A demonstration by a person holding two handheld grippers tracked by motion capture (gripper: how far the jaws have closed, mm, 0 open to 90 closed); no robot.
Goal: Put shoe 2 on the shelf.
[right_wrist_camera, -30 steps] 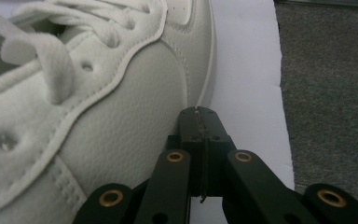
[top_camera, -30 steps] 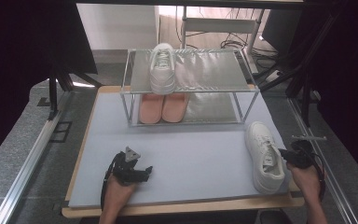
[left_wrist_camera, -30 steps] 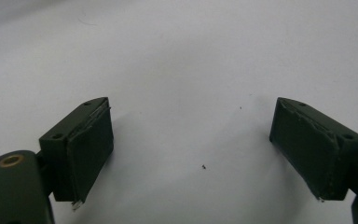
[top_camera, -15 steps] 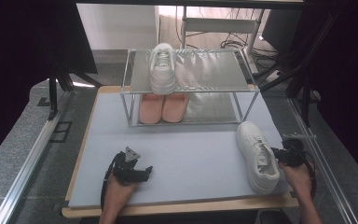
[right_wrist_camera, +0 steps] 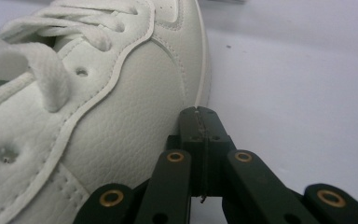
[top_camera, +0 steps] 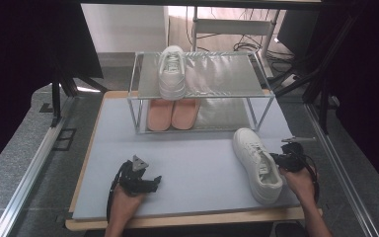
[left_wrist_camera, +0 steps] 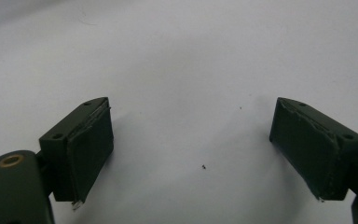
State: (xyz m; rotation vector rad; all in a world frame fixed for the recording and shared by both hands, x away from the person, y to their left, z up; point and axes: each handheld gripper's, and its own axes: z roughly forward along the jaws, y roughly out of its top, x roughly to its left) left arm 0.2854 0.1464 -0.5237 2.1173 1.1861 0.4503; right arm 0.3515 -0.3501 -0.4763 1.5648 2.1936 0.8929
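Note:
A white sneaker (top_camera: 257, 160) lies on the grey mat (top_camera: 192, 158) at the right, toe pointing toward the rack. My right gripper (top_camera: 281, 159) is shut with nothing between its jaws. Its tip (right_wrist_camera: 200, 116) presses against the sneaker's leather side (right_wrist_camera: 98, 93) just above the sole edge. My left gripper (top_camera: 153, 181) rests low on the mat near the front left. It stands open (left_wrist_camera: 191, 149), with bare mat between its pads (left_wrist_camera: 91, 149). A matching white sneaker (top_camera: 171, 71) stands on the top shelf of the wire rack (top_camera: 212, 74).
A pair of pink shoes (top_camera: 172, 112) sits on the rack's lower level, left side. The rack's right halves, top and bottom, hold nothing. The mat's wooden front edge (top_camera: 187, 219) runs just beyond the hands. Dark frame posts flank the table.
The right gripper has moved left with the sneaker against its tip, and the sneaker has slid left across the mat. The left gripper has stayed put.

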